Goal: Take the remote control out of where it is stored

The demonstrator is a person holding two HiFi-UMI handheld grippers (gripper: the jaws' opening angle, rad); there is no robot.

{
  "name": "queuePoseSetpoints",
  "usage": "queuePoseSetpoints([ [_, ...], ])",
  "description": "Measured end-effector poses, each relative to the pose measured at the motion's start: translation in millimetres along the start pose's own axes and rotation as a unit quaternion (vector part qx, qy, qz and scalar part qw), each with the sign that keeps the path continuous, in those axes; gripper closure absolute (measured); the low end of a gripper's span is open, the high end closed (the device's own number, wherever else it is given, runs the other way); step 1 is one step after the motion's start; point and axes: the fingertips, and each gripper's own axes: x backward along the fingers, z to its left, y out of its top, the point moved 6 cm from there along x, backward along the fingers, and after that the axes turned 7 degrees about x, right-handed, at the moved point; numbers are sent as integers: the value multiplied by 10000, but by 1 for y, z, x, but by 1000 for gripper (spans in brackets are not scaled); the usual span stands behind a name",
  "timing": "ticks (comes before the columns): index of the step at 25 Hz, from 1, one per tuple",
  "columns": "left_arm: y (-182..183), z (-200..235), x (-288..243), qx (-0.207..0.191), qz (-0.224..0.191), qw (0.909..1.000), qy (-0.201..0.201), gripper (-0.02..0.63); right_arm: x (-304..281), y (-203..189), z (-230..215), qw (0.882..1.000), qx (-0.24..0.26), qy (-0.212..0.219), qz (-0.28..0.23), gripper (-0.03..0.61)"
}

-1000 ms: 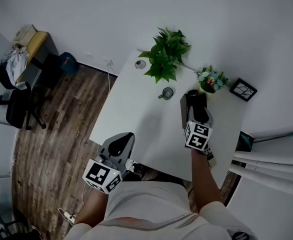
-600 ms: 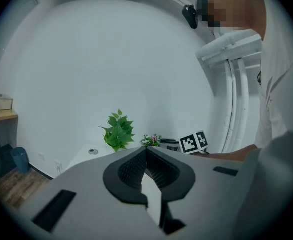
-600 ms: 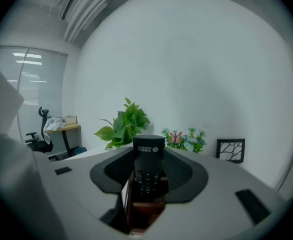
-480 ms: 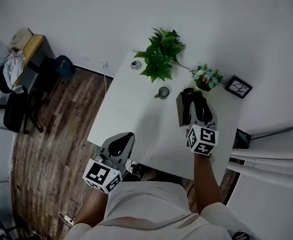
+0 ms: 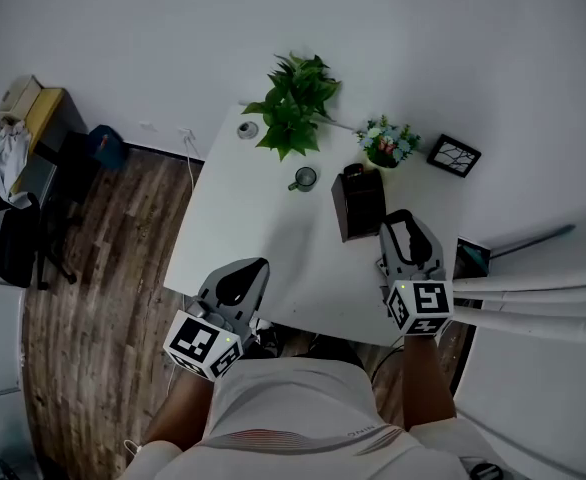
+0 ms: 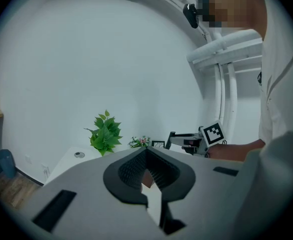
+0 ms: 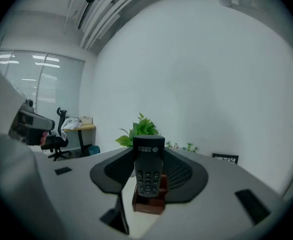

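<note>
The right gripper (image 5: 400,218) is clamped on 1 remote control (image 7: 148,166), its jaws spread wide around the top end. The remote stands upright between them with its buttons facing the camera. Its rounded lower end shows in front of 1 brown holder (image 5: 358,208), which stands on the table just ahead and to the left of this gripper's tips. I cannot tell how far the remote is from the holder.

The left gripper (image 5: 255,268) has its jaws together with nothing between them. It hangs at the table's near edge, well apart from the right gripper.

Beyond the holder are 1 mug (image 5: 304,179), 2 plants, 1 picture frame (image 5: 454,155) and 1 small round dish (image 5: 247,129). The plants are 1 leafy green one (image 5: 293,103) and 1 small flowering pot (image 5: 386,143). The frame is far ahead of the right gripper, the dish far ahead of the left.

All of these stand on 1 white table (image 5: 263,238) set against a white wall (image 5: 423,48). Left of the left gripper is a wood floor (image 5: 103,268) with 1 office chair (image 5: 18,243), 1 desk (image 5: 38,108) and 1 blue bin (image 5: 105,146).
</note>
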Motion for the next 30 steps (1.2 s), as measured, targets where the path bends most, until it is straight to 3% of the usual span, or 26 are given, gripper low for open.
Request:
queuePoseSetpoints([
  [3, -2, -4, -6, -14, 45, 9998, -179, 606, 18, -22, 6, 9978, 282, 212, 556, 393],
  [6, -2, -11, -13, -69, 96, 9992, -370, 606, 26, -52, 16, 9850, 786, 530, 1444, 393],
  [10, -1, -17, -16, -96, 113, 9987, -483, 606, 30, -90, 37, 9523, 1302, 1111, 2525, 393],
  [16, -5, -14, -9, -55, 91, 9992, -376, 606, 26, -147, 60, 8910, 1941, 1779, 3698, 394],
  [19, -6, -10, -3, -9, 80, 9996, -270, 606, 19, -167, 67, 8738, 2086, 1930, 3946, 393],
  [30, -9, -5, 3, 79, 37, 9999, -55, 606, -6, -200, 82, 8465, 2180, 2385, 4231, 396],
])
